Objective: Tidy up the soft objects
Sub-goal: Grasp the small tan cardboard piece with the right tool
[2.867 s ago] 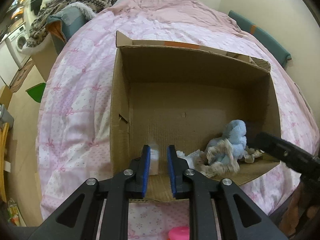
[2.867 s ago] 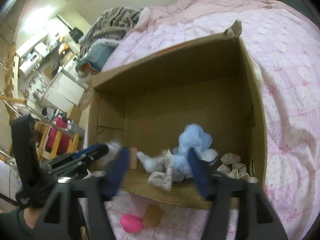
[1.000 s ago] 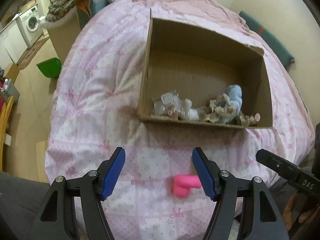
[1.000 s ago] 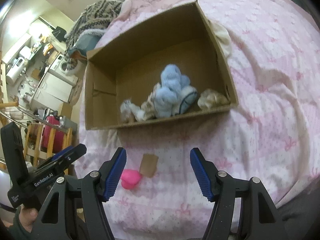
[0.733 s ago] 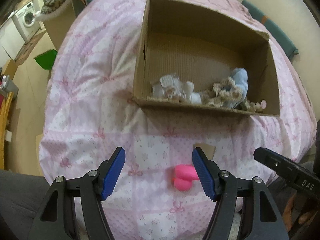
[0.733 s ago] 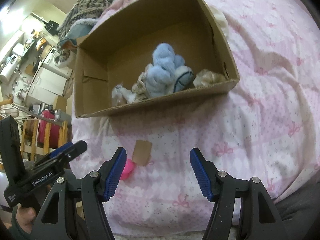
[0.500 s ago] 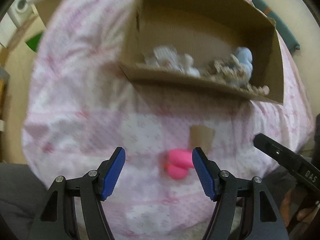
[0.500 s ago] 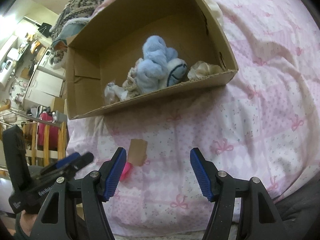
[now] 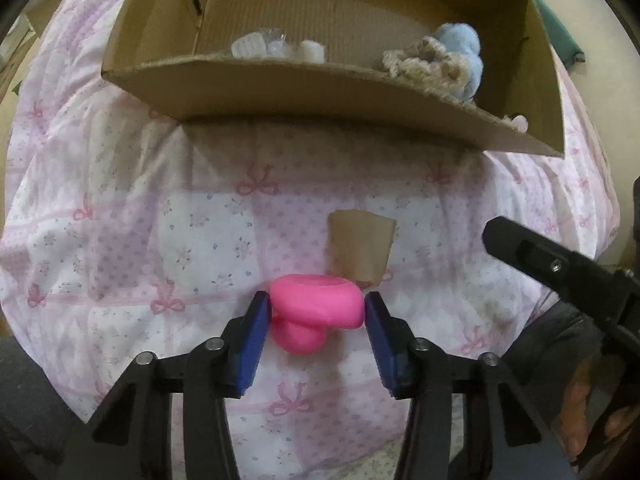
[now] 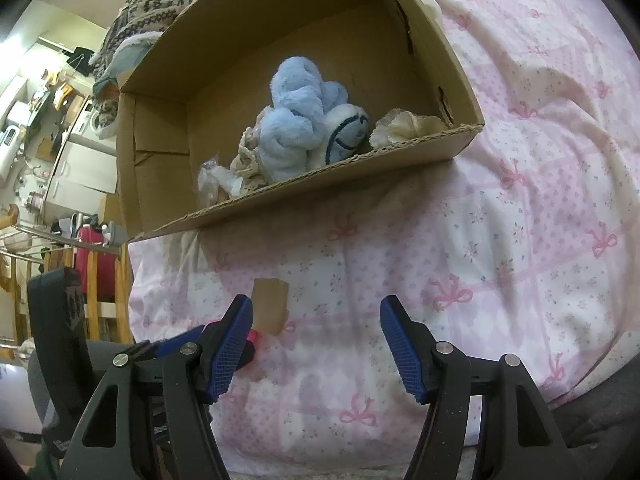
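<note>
A pink soft toy point(image 9: 316, 308) lies on the pink quilt in front of a cardboard box point(image 9: 280, 92). My left gripper point(image 9: 316, 316) has its blue pads on either side of the toy, touching or nearly touching it. In the right wrist view only a sliver of the toy point(image 10: 252, 335) shows behind the left pad. My right gripper point(image 10: 316, 344) is open and empty above the quilt, to the right of the toy. The box point(image 10: 420, 148) holds a blue plush point(image 10: 300, 116), a crocheted piece point(image 9: 420, 60) and small white items point(image 9: 276, 46).
A loose cardboard scrap point(image 9: 360, 248) lies on the quilt just behind the pink toy. The quilt point(image 10: 520, 220) slopes down at the near edge. Room furniture and a red case point(image 10: 90, 256) stand off the bed to the left.
My left gripper has moved down and forward to the pink toy and its jaws have narrowed around it. The right gripper has dropped lower and stays open.
</note>
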A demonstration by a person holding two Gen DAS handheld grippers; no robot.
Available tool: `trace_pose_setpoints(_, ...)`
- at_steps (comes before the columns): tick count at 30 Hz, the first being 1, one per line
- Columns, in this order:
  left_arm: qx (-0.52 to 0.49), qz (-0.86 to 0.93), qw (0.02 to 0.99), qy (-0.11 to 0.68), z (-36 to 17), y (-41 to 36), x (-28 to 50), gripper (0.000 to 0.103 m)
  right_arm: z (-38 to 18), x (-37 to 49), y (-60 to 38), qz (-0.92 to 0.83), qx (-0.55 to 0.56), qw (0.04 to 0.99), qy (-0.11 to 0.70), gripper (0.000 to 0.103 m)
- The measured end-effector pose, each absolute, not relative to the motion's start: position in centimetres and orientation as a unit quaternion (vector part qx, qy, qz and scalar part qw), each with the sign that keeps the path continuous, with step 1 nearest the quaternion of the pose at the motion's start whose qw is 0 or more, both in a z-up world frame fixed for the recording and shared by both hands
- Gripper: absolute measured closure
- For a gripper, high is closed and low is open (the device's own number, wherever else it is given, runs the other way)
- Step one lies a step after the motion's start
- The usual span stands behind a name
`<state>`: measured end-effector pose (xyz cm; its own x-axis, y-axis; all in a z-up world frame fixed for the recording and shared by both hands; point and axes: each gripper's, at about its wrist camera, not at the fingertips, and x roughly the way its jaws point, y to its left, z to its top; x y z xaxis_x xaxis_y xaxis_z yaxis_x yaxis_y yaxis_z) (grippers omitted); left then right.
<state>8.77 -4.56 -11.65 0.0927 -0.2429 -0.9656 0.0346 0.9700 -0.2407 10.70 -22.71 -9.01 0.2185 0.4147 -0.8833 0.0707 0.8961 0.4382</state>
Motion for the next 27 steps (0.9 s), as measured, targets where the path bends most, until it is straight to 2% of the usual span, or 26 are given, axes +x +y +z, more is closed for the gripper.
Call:
trace_pose_setpoints(14,-0.04,0.031,0.776,0.628,-9.0,0.8,8.8,0.06,-11.3,11.9,-20.0,0.164,0.232,0.707,0.648,0.033)
trace_pose_setpoints(16,-0.039,0.043,0.778,0.626,-8.9,1.4,8.9,0.06,-11.8,12.2,-19.0,0.166,0.224,0.704,0.654,0.037)
trace_pose_setpoints(18,-0.036,0.048,0.779,0.624,-8.9,1.5,9.0,0.06,-12.4,12.4,-18.1,0.17,0.218,0.697,0.661,0.049)
trace_pose_setpoints(23,-0.036,0.043,0.779,0.624,-9.0,1.2,9.2,0.059,-13.5,12.6,-16.6,0.169,0.192,0.693,0.674,0.059)
trace_pose_setpoints(27,-0.048,0.033,0.776,0.628,-9.6,0.7,9.8,0.059,-14.6,12.9,-15.9,0.162,0.168,0.694,0.681,0.073)
